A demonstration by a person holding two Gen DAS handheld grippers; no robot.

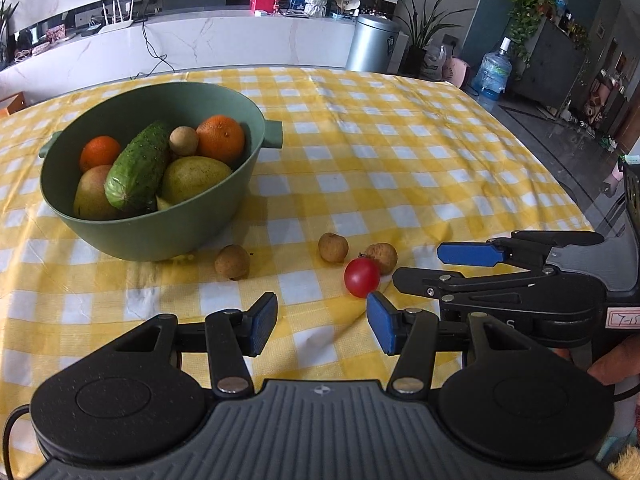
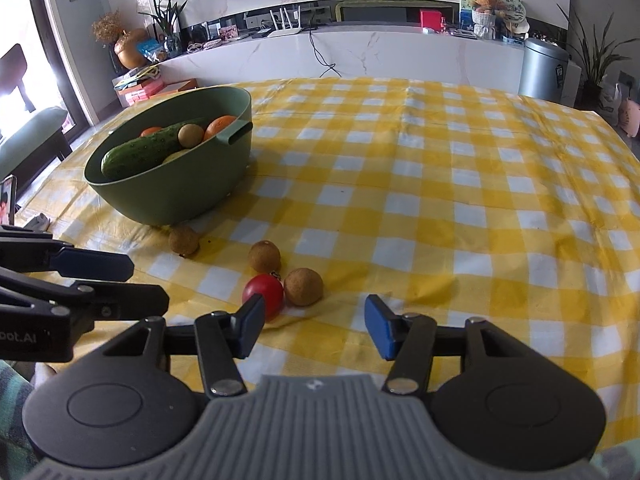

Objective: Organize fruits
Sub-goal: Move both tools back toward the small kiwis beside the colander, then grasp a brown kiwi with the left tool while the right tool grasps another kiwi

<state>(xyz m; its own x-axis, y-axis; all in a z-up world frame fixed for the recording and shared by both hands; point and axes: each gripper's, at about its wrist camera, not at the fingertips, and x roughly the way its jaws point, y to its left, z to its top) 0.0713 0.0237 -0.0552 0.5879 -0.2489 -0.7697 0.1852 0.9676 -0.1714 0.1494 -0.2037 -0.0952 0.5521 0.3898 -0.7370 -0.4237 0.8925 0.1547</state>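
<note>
A green bowl [image 1: 152, 236] [image 2: 176, 196] on the yellow checked table holds two oranges [image 1: 221, 138], a cucumber [image 1: 138, 166], pears and a small brown longan. Three loose brown longans [image 1: 232, 262] [image 1: 333, 247] [image 1: 382, 257] and a red cherry tomato [image 1: 362, 277] [image 2: 264, 294] lie in front of the bowl. My left gripper [image 1: 322, 322] is open and empty, just short of the tomato. My right gripper [image 2: 314, 326] is open and empty, its left finger beside the tomato; it also shows in the left wrist view [image 1: 440, 264].
The tablecloth [image 2: 460, 184] stretches wide to the right of the bowl. Behind the table stand a white counter [image 2: 400, 52], a metal bin [image 2: 542, 70] and plants. A water jug [image 1: 494, 74] stands on the floor at the right.
</note>
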